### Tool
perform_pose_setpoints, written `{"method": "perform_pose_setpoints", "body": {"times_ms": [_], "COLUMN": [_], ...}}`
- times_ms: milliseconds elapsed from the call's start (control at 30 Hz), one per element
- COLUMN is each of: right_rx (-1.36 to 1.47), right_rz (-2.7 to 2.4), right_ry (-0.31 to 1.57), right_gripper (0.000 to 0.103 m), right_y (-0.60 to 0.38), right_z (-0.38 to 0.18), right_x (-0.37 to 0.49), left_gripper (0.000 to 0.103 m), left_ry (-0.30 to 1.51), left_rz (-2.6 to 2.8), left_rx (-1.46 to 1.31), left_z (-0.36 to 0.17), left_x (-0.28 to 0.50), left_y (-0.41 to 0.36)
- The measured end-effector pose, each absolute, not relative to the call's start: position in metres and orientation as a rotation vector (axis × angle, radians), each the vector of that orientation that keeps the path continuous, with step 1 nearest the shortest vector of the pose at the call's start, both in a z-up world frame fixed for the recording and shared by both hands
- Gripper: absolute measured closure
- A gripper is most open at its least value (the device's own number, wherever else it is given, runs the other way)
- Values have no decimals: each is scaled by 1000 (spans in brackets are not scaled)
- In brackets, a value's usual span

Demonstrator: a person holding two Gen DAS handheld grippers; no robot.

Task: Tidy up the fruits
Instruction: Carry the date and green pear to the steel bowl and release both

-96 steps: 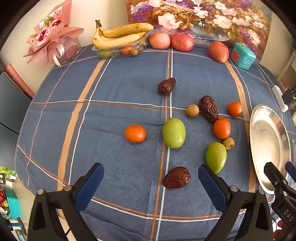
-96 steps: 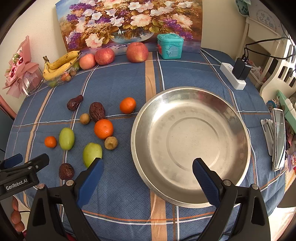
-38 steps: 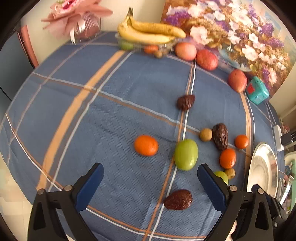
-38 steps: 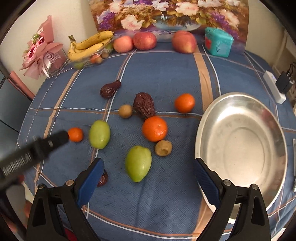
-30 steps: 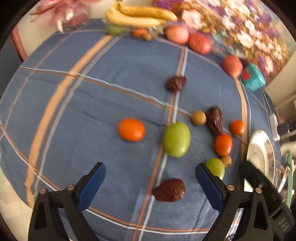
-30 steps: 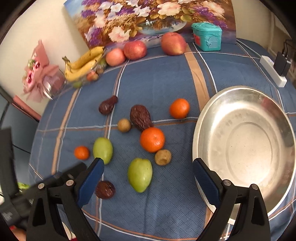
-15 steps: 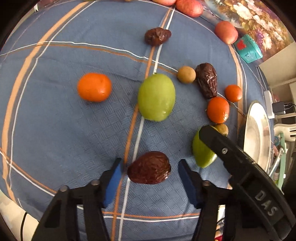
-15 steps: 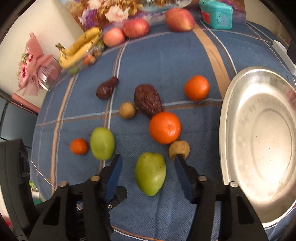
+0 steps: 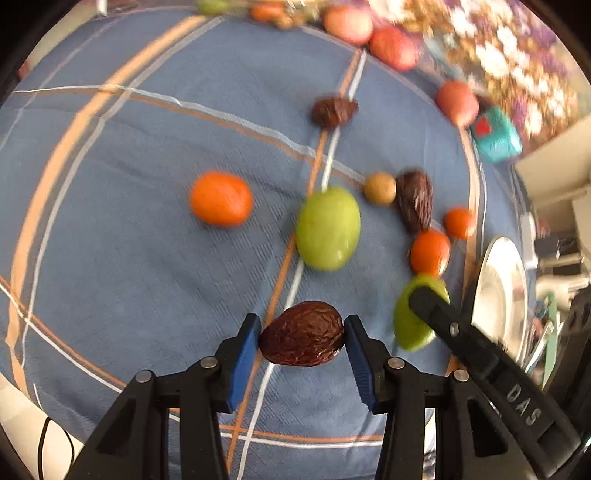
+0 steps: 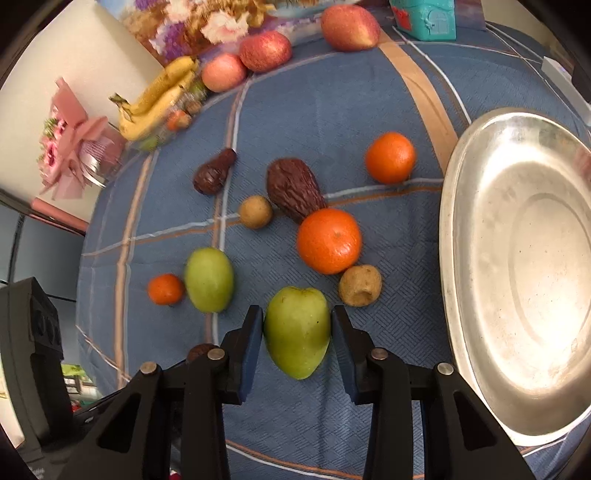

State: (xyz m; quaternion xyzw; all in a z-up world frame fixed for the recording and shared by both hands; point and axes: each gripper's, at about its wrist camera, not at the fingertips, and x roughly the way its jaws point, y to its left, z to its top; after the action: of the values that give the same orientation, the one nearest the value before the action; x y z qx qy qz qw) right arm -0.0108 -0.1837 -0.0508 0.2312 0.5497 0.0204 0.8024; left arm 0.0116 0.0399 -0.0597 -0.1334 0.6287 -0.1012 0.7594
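My left gripper (image 9: 302, 332) is shut on a wrinkled dark brown date (image 9: 303, 333), its blue pads touching both ends. My right gripper (image 10: 297, 326) is shut on a green fruit (image 10: 297, 330), which also shows in the left wrist view (image 9: 408, 325) behind the right gripper's finger. The empty steel plate (image 10: 517, 273) lies to the right. On the blue cloth lie another green fruit (image 10: 208, 278), a large orange (image 10: 328, 240), two smaller oranges (image 10: 389, 157) (image 10: 165, 288), two dark dates (image 10: 293, 188) (image 10: 214, 175) and two small brown fruits (image 10: 360, 285) (image 10: 255, 211).
At the table's far edge stand bananas in a clear tray (image 10: 159, 99), three red apples (image 10: 349, 26), a teal box (image 10: 424, 16), a flower painting and a pink bouquet (image 10: 70, 147). A white power strip (image 10: 565, 85) lies beyond the plate.
Both grippers came down and closed: the left onto the dark date, the right onto the green fruit. Half a second ago both jaws still stood apart around them.
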Motion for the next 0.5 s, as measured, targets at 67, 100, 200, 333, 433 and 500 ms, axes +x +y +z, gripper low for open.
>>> {"method": "perform_pose_setpoints", "body": {"times_ms": [67, 100, 200, 333, 433, 500], "right_rx": [465, 466, 440, 390, 349, 340], "right_rz": [46, 48, 42, -13, -85, -126], "right_ry": [1164, 1158, 1122, 1062, 1032, 1009], "right_gripper": [64, 64, 64, 64, 64, 64], "right_y": [-182, -181, -180, -185, -197, -207], "right_z": [-45, -43, -31, -15, -4, 2], "right_x": [-11, -11, -12, -10, -7, -6], "left_gripper": [54, 54, 54, 54, 54, 54], "left_ry": [1330, 1315, 1281, 1273, 1270, 1268], "left_rz": [-199, -191, -152, -125, -131, -133], "left_rx": [-278, -288, -339, -387, -411, -419], "left_z": [-51, -51, -40, -28, -21, -14], "left_x": [12, 12, 17, 28, 37, 45], "left_y": [45, 48, 60, 58, 38, 24]}}
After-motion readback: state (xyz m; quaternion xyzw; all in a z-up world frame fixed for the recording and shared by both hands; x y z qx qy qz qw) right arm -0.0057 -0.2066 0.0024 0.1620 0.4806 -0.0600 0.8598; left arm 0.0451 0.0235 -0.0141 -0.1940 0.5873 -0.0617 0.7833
